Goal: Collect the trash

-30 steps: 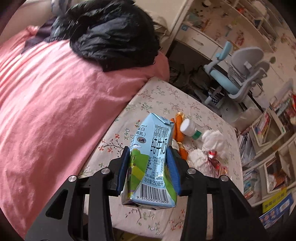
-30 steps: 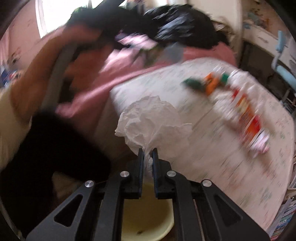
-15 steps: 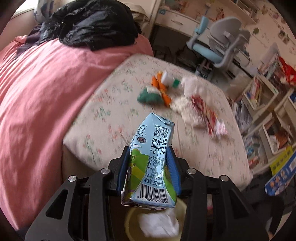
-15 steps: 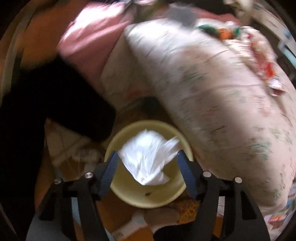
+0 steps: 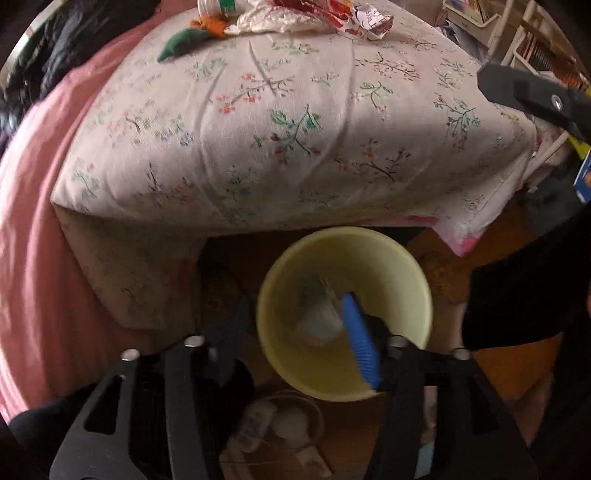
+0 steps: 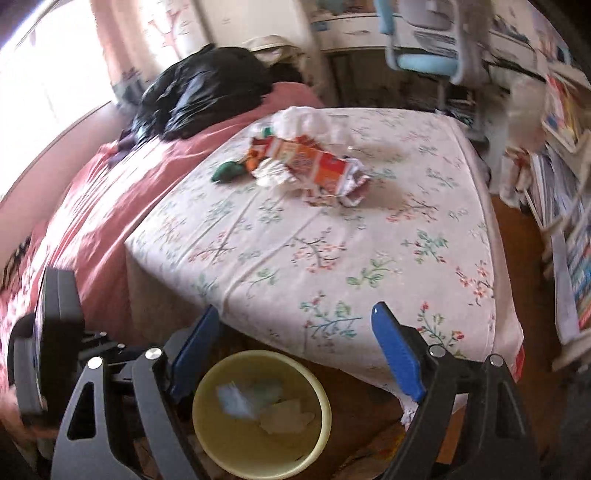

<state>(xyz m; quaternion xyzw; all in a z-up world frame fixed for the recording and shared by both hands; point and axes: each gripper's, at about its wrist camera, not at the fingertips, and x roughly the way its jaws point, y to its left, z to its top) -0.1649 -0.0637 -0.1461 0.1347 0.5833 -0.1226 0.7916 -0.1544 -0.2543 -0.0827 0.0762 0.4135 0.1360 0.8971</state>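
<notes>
Left wrist view: the left tool [image 5: 295, 332] points down, fingers spread wide and holding nothing, over a round pale-yellow plastic bin [image 5: 388, 258] on the floor. Blurred pale trash [image 5: 317, 314] lies inside (a bluish carton shape, hard to make out). Beyond, the floral cotton bedsheet [image 5: 288, 129] is creased, with crumpled wrappers [image 5: 317, 14] at its far edge.

Right wrist view: the right tool [image 6: 295, 343] is level, fingers wide and empty, above the bin [image 6: 321, 398]. Red-orange foil wrappers [image 6: 314, 166] and white tissue [image 6: 306, 120] lie far on the bedsheet [image 6: 332, 258].
</notes>
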